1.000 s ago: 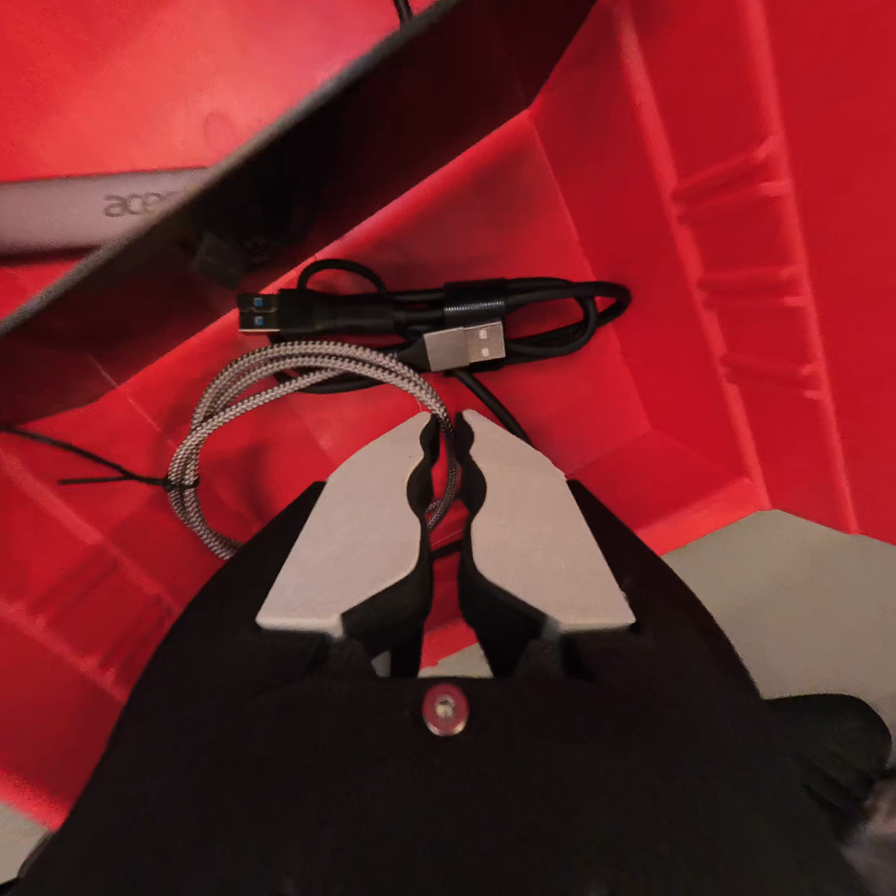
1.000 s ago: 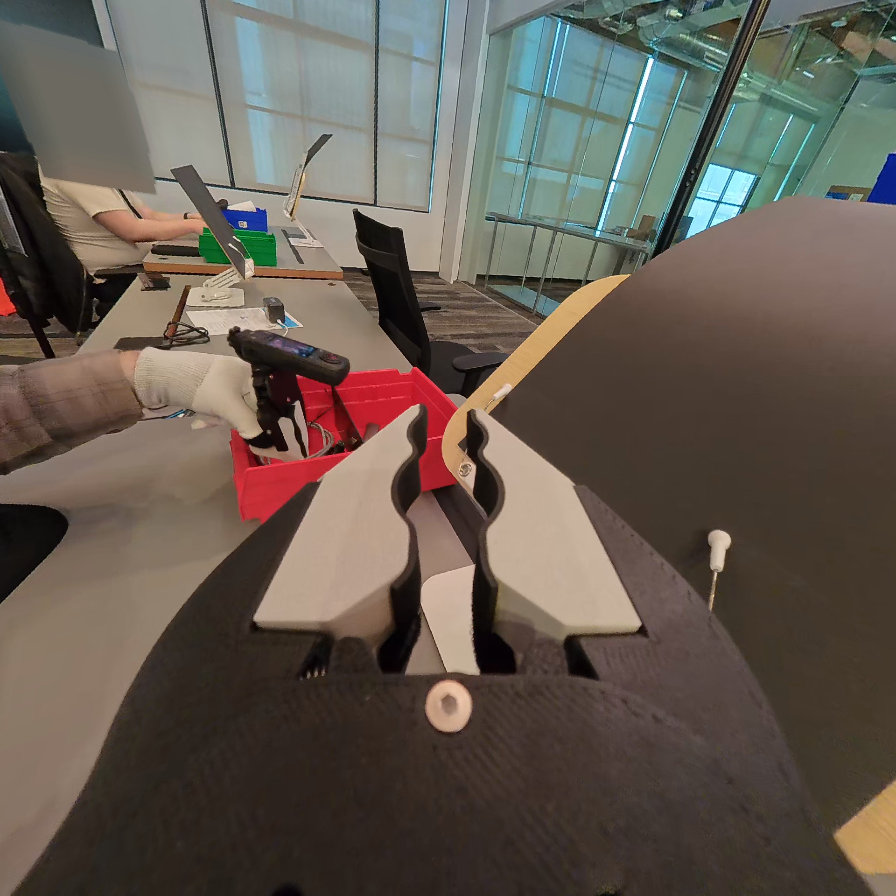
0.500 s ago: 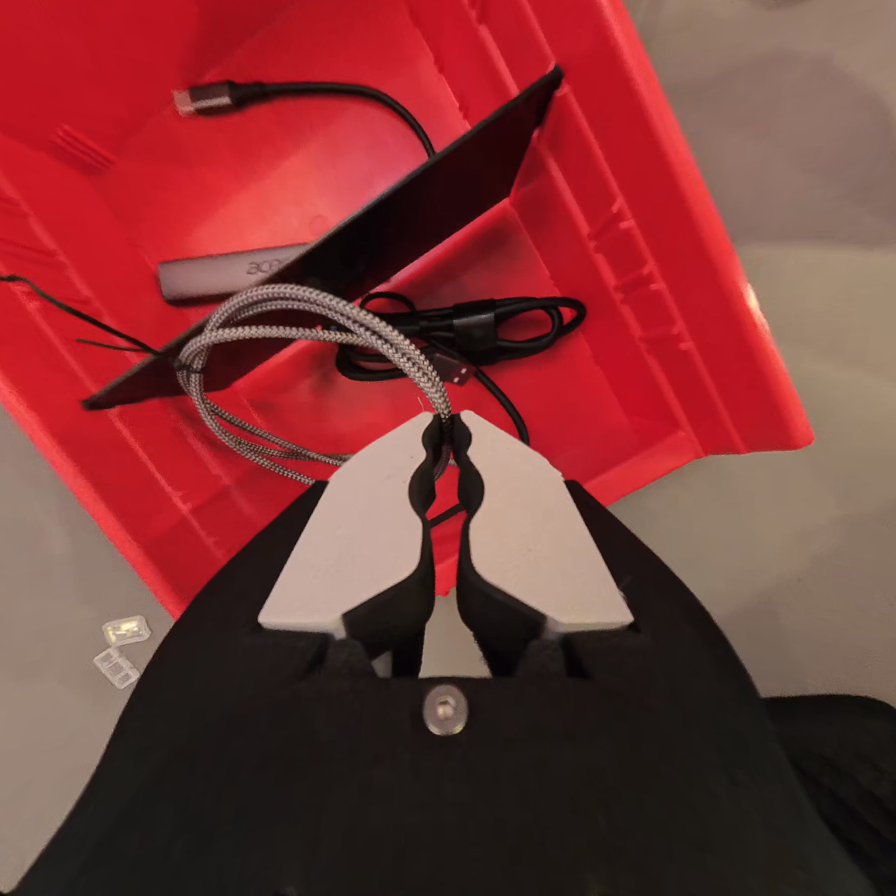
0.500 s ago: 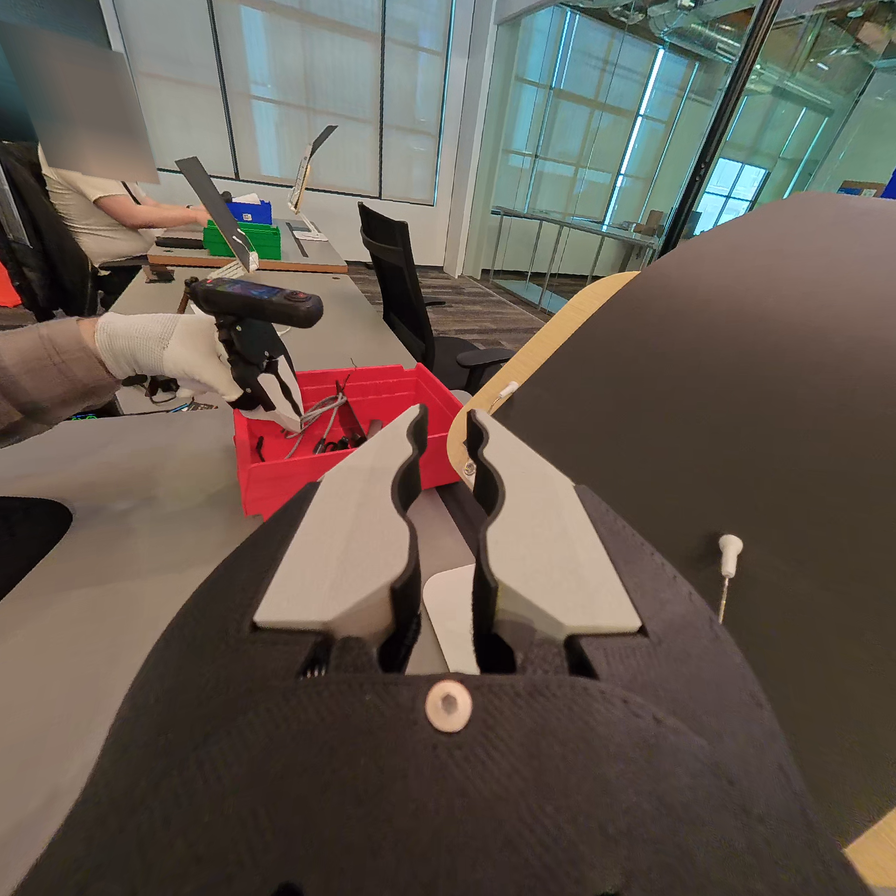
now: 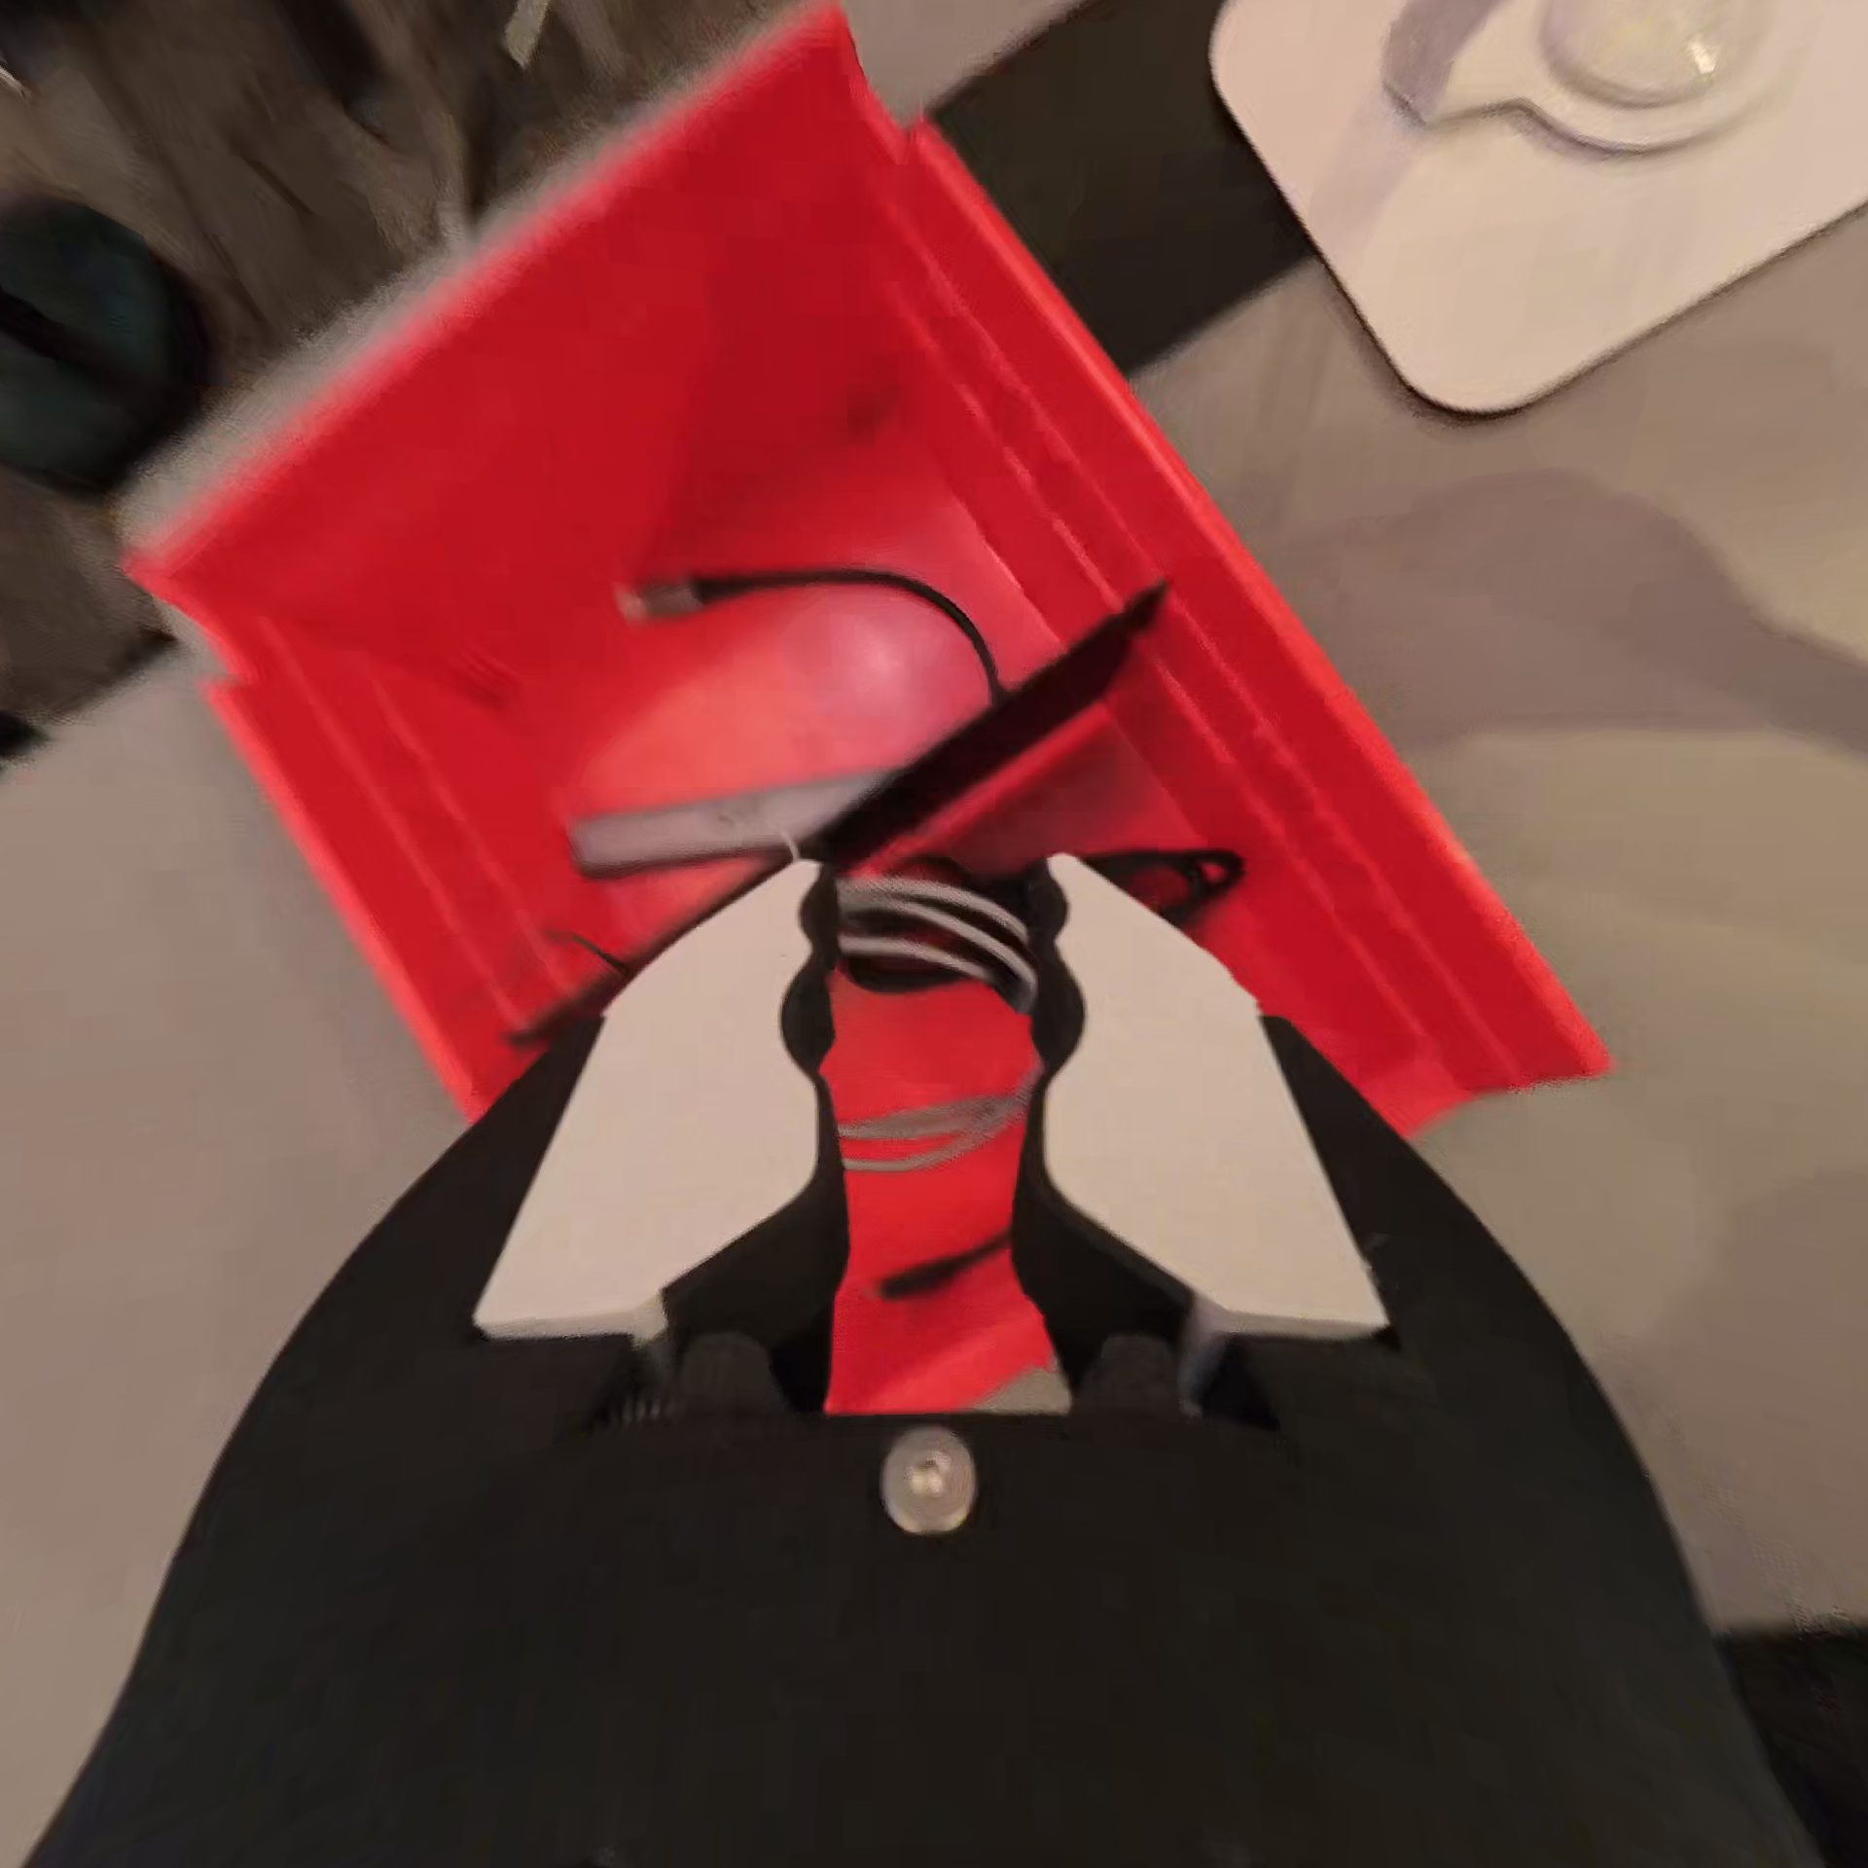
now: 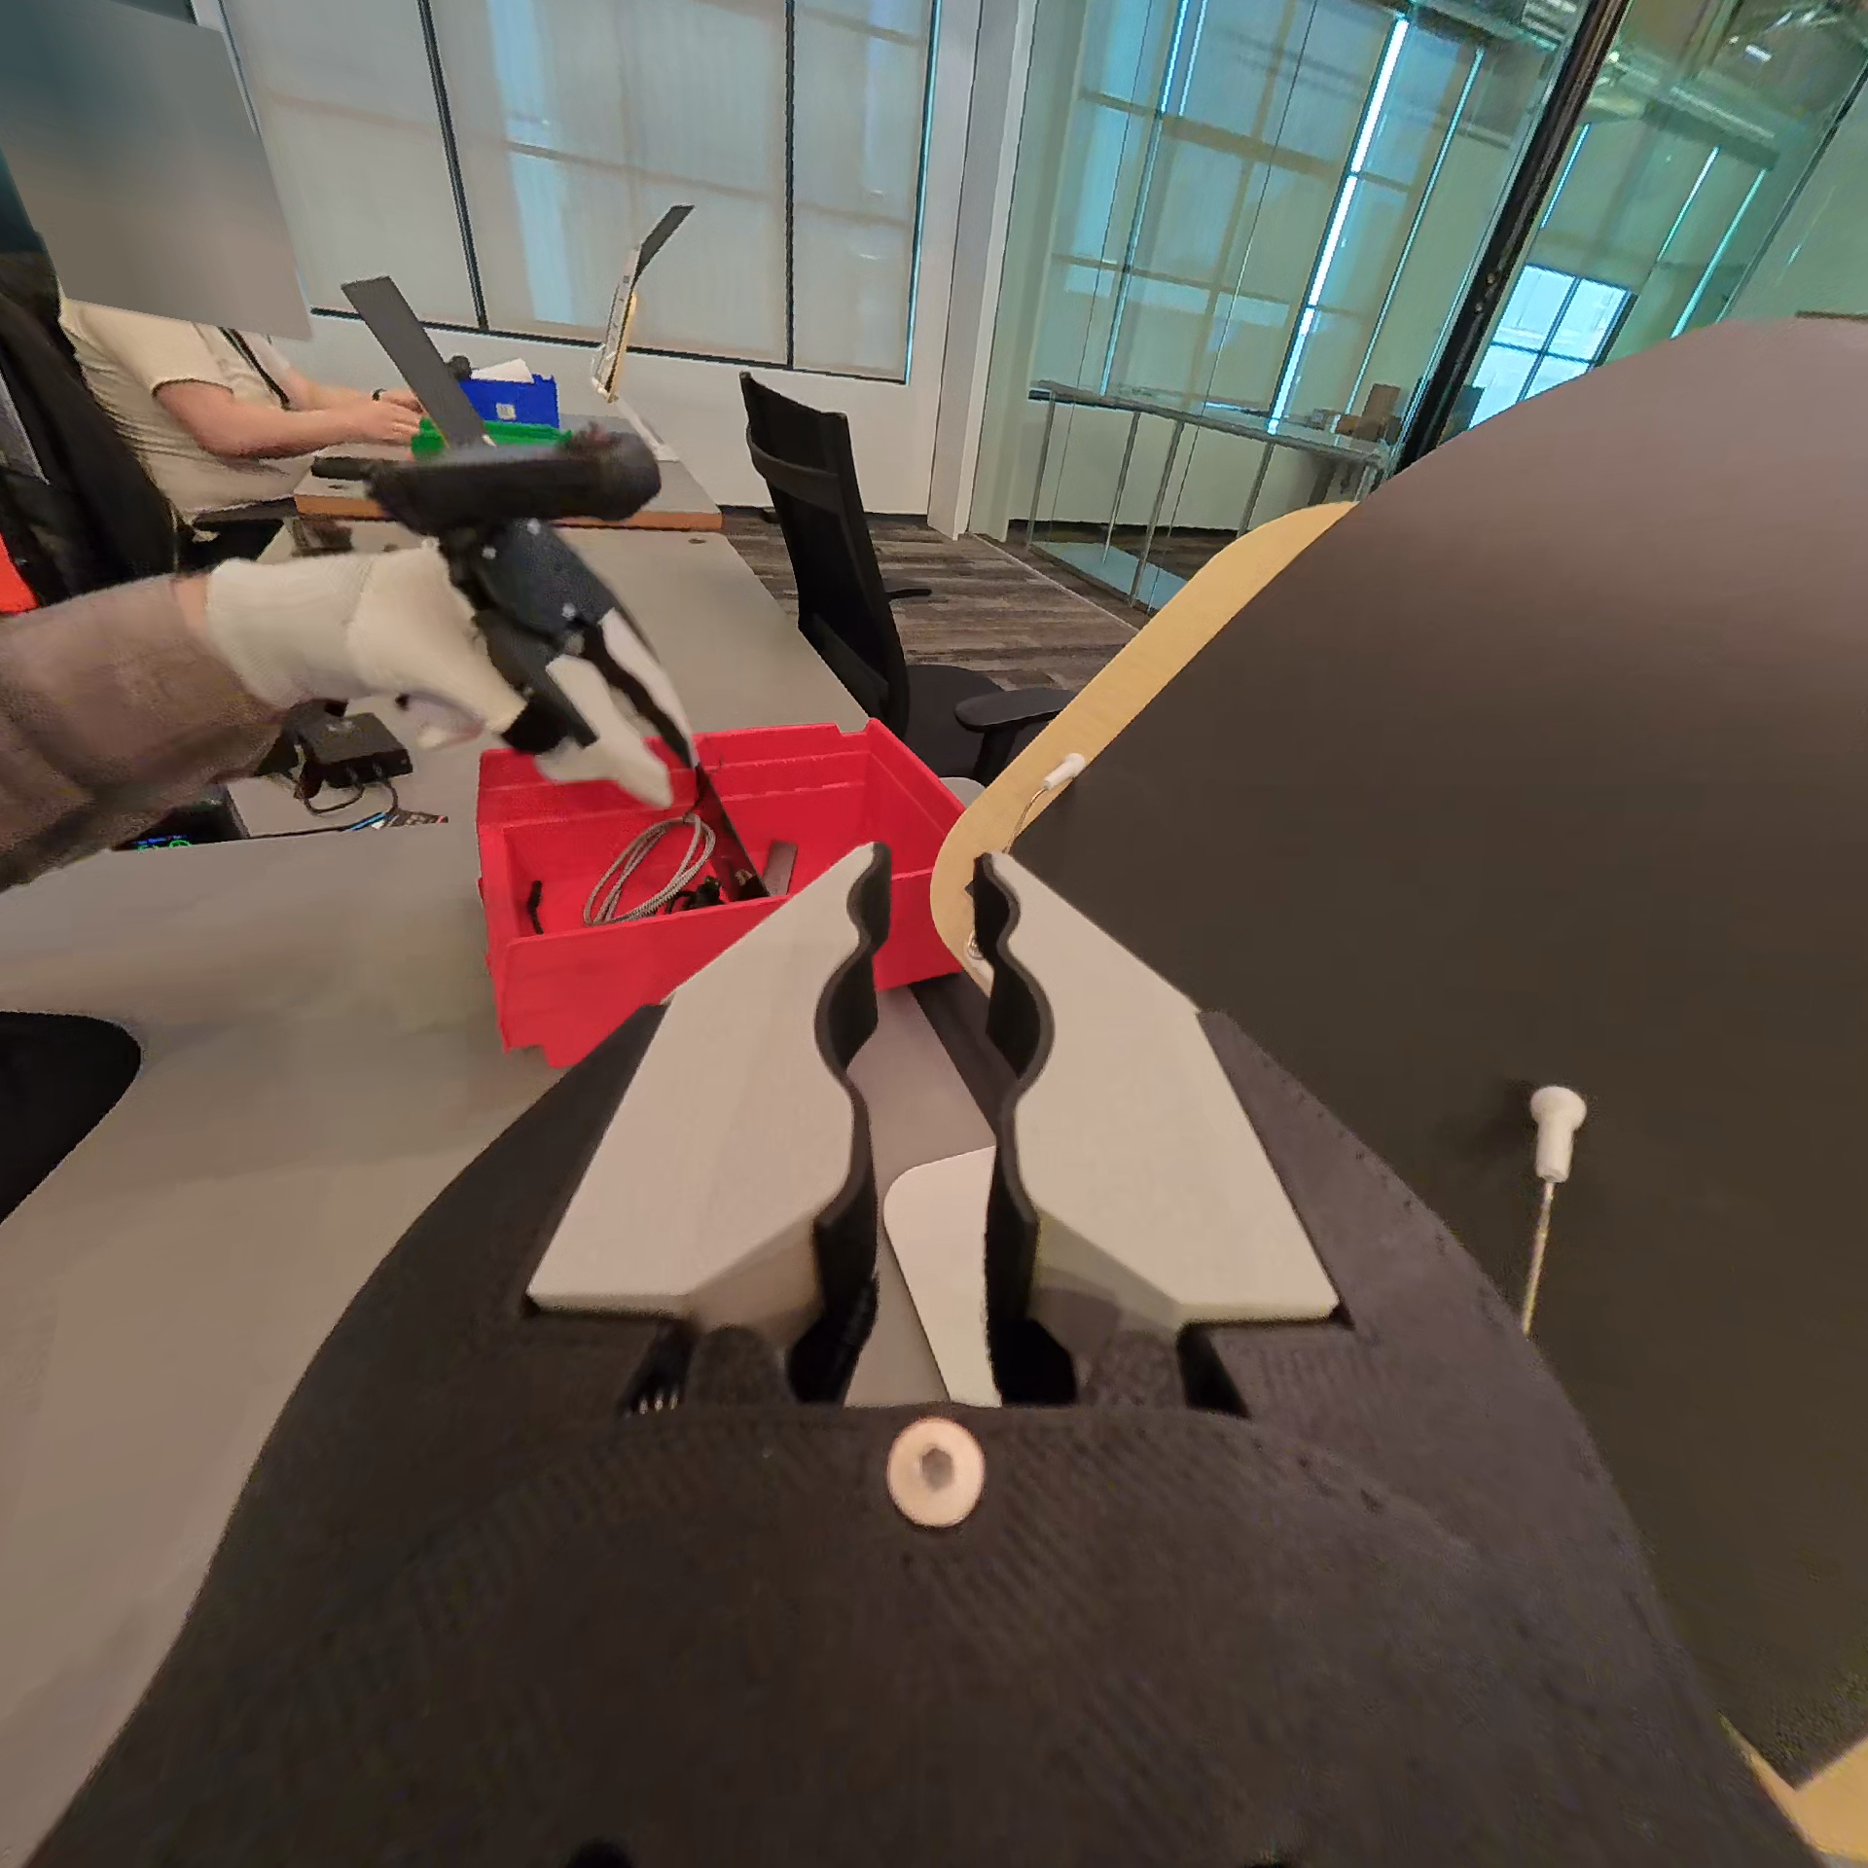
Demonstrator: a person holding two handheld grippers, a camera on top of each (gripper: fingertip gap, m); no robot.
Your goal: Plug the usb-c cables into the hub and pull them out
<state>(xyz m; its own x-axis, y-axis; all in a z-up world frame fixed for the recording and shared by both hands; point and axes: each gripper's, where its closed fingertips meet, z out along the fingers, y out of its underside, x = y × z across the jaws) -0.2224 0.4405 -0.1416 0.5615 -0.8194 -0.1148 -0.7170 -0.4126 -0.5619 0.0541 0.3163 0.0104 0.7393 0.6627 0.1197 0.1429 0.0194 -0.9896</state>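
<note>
Left wrist view first, and blurry. Left gripper (image 5: 930, 879) poised over the red bin (image 5: 1314, 809), jaws spread wide and nothing clamped. Braided cable (image 5: 940, 935) visible through the gap, coiled down in the near compartment. Beyond the black divider (image 5: 1011, 728), the grey hub (image 5: 697, 824) flat on the bin floor, with a black cable (image 5: 809, 586) curling behind it, connector end free. No plug seated in the hub as far as the blur allows.

Over to the right wrist view. Right gripper (image 6: 930, 869) low over the worktop (image 6: 253, 1061), well apart from the bin (image 6: 708, 960), jaws a narrow gap apart and empty. Farther off, a gloved hand (image 6: 354, 627) tipping the left gripper (image 6: 647, 768) down just above the bin rim. Braided cable (image 6: 647, 869) lying inside, top loop near the tips but seemingly free.

Verdict: barely begun. Cables and hub not yet out of the bin, nothing plugged, every insertion and pull-out left to do.
</note>
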